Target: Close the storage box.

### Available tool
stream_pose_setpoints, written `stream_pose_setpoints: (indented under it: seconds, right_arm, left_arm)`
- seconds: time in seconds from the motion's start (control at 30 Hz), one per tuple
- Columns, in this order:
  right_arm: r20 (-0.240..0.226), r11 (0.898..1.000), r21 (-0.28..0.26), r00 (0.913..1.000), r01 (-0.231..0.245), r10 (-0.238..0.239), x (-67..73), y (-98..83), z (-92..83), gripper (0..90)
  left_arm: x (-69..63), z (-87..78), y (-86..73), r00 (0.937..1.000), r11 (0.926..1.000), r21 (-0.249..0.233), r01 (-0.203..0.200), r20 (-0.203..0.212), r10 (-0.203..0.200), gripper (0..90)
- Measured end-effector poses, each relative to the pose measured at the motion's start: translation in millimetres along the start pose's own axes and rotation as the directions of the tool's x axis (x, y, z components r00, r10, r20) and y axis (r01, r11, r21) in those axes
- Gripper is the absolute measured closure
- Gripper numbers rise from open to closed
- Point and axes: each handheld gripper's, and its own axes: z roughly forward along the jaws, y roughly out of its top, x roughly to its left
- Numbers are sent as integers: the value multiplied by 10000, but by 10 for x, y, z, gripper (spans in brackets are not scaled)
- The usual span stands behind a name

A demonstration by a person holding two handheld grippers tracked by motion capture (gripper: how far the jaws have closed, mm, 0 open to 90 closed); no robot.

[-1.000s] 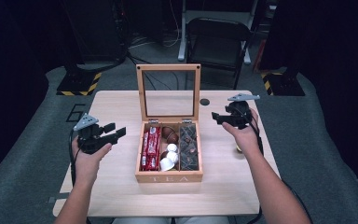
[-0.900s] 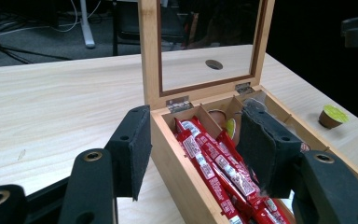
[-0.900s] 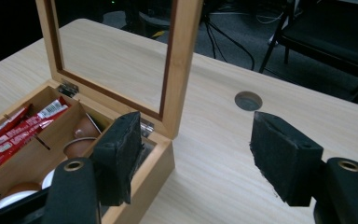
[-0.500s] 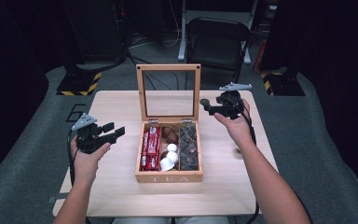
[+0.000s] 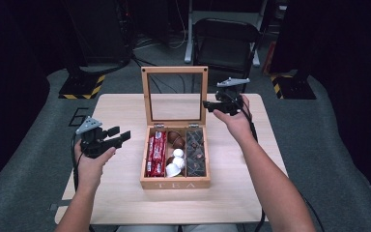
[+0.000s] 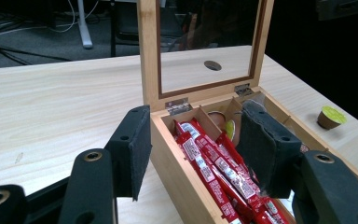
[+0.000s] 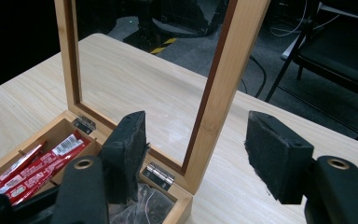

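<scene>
A wooden tea box [image 5: 174, 183] stands mid-table with its glass-paned lid [image 5: 175, 70] upright. Red sachets [image 5: 156, 153] fill its left compartment, brown and white capsules [image 5: 175, 157] the middle, dark packets [image 5: 195, 152] the right. My right gripper [image 5: 208, 106] is at the lid's right edge. In the right gripper view its jaws [image 7: 198, 149] straddle the lid's side rail [image 7: 214, 93]; they have just been closing, and the pads stand clear of the wood. My left gripper [image 5: 121, 135] hovers left of the box, open and holding nothing, pointing at the sachets [image 6: 214, 163].
A small brown pod with a green top [image 6: 331, 116] sits on the table [image 5: 125, 203] beyond the box in the left gripper view. A folding chair [image 5: 224, 43] stands behind the table. Dark floor surrounds the table.
My right gripper has moved left and a little up, from the table's right side to the lid's right edge. The left gripper has stayed put.
</scene>
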Motion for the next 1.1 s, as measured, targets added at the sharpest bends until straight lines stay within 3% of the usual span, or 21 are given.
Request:
stream_pose_setpoints:
  seconds: [0.5, 0.63, 1.1]
  right_arm:
    - [-67, 9983, 445, 9992, -388, 391, -104, -24, 343, 368]
    - [9, 9979, 634, 9999, -110, 110, -108, -57, 448, 368]
    - [376, 9947, 983, 9990, -295, 259, -111, -104, 694, 350]
  left_arm:
    - [3, -7, -9, 10000, 10000, 33, 18, -36, -18, 442]
    - [11, -12, -11, 10000, 10000, 6, 39, -41, -39, 443]
    - [26, -23, -18, 10000, 10000, 17, 35, -53, -35, 443]
